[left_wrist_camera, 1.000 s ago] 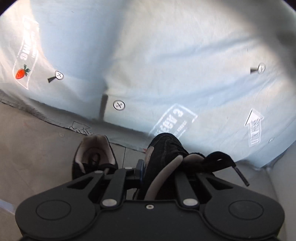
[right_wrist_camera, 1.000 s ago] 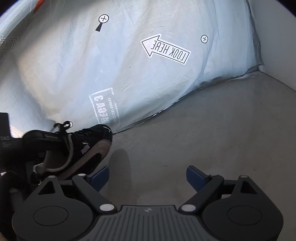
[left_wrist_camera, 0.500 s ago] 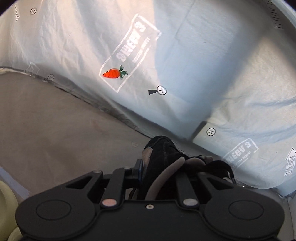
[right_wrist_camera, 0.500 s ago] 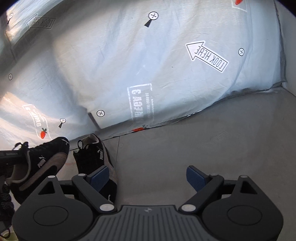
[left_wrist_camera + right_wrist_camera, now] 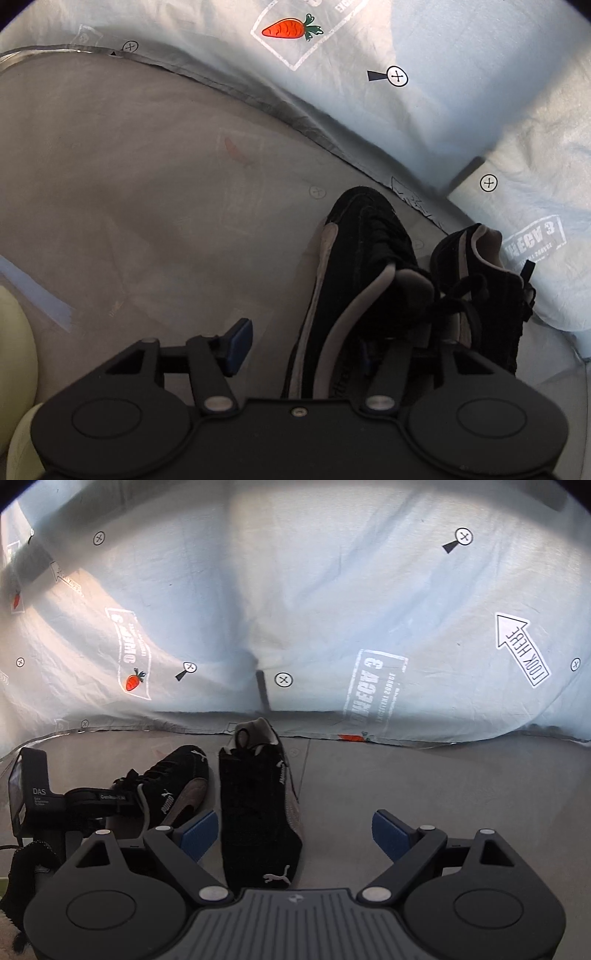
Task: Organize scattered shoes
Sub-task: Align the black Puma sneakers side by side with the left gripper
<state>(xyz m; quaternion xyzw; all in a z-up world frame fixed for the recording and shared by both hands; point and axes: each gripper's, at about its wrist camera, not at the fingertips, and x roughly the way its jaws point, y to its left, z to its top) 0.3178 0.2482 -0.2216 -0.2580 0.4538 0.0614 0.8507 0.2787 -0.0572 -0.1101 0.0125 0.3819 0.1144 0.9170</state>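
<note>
As we look along our left gripper, its blue pads stand spread, one finger bare over the grey floor and the other down inside the near black shoe, whose toe points at the printed sheet, with the second black shoe just beside it. From the right wrist, our right gripper is also spread (nothing between its pads), hovering over the second black shoe, which lies flat, heel toward the sheet, while the near shoe sits just beside it.

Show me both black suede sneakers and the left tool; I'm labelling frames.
Black suede sneaker with tan stripe [image 5: 173, 794]: right wrist view, side panel.
Second black suede sneaker [image 5: 255, 797]: right wrist view, laces.
Left tool [image 5: 306, 349]: left wrist view, between fingertips.
</note>
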